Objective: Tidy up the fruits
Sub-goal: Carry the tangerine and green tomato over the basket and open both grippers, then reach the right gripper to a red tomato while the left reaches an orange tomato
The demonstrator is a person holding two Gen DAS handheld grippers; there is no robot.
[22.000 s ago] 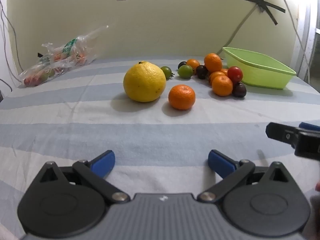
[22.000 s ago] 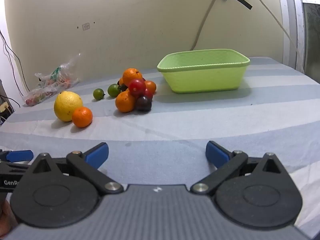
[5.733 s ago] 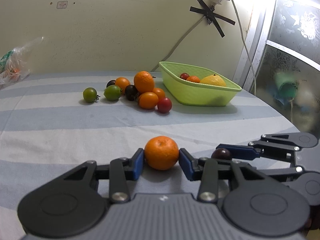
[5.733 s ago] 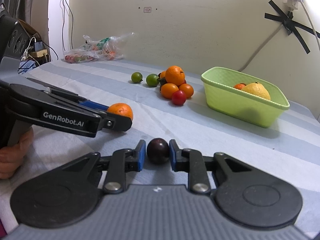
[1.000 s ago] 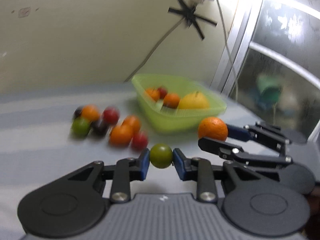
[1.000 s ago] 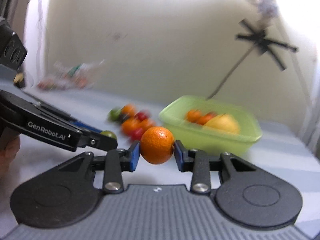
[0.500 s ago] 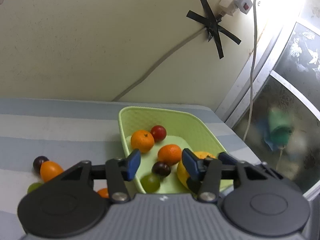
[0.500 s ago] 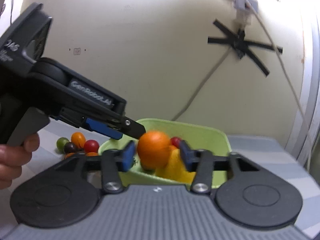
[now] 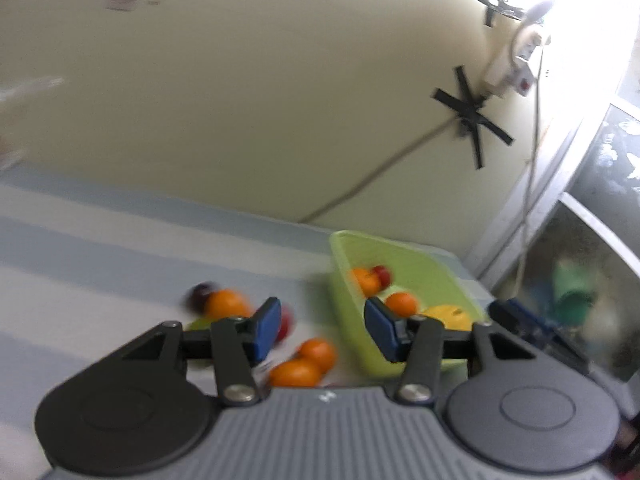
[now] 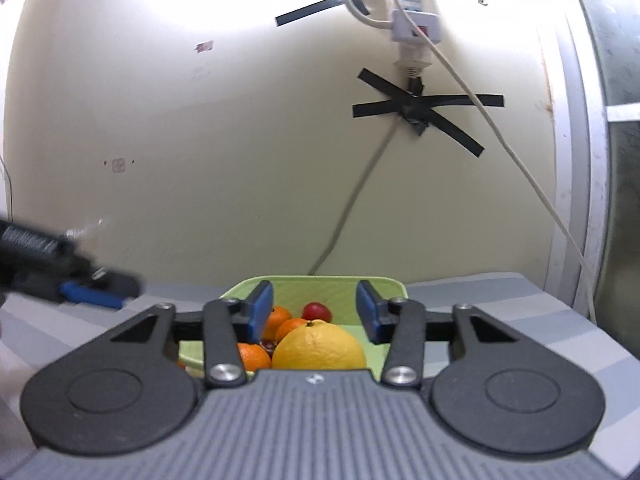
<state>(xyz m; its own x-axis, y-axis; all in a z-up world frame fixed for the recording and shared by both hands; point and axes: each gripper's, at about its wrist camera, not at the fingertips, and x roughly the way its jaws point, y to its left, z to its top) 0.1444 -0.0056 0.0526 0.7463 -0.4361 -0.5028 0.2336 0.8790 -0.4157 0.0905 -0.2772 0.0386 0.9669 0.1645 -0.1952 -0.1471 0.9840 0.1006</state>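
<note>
The left gripper (image 9: 322, 322) stands with its jaws parted and nothing between the blue pads (image 9: 267, 328); no pad touches any fruit. Seen through the gap and below it, on the striped tablecloth (image 9: 100, 256), are loose oranges (image 9: 304, 362), with more small fruit to the left of them, blurred. The green basket (image 9: 416, 270) sits on the cloth just right of this loose group, and the right pad of the left gripper overlaps its near wall in the left wrist view. The right gripper (image 10: 314, 312) is held over the basket with its jaws closing, and they grip nothing: the pads (image 10: 262, 310) stand clear on either side of the fruit that lies beneath them. Inside the basket are a large yellow citrus (image 10: 320, 346), several small oranges (image 10: 250, 358) and a red tomato (image 10: 317, 311). The tip of the left gripper shows at the left edge of the right wrist view, blurred, beside the basket's left side. A taped cable (image 10: 348, 216) runs up the wall behind.
</note>
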